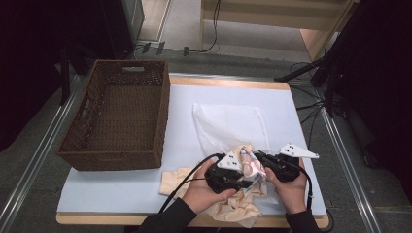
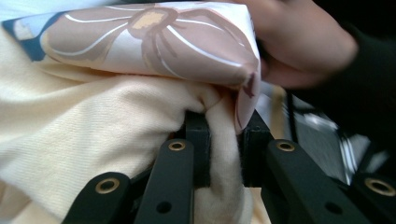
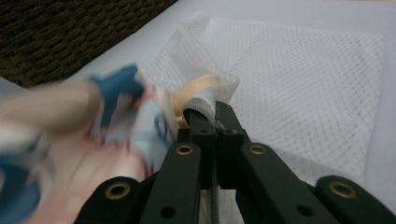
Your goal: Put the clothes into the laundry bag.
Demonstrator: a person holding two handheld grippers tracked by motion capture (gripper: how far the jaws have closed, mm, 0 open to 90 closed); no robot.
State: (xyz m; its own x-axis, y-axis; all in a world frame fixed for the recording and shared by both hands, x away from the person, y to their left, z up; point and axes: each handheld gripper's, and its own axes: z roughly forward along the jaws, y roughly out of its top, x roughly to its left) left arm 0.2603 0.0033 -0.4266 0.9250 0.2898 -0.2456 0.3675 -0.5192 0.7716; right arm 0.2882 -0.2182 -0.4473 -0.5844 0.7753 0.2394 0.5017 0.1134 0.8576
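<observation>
The left gripper (image 2: 223,140) is clamped on a fold of the soft cream knit garment (image 2: 84,135), which sits bunched at about six o'clock on the pale blue table mat (image 1: 180,131), a patterned pink, white and blue cloth (image 2: 154,37) lying over it. The right gripper (image 3: 217,123) pinches the hem of the white mesh laundry bag (image 3: 299,88) (jaws pressed tight together on it). The brown woven wicker basket (image 1: 116,114) stands at nine o'clock.
</observation>
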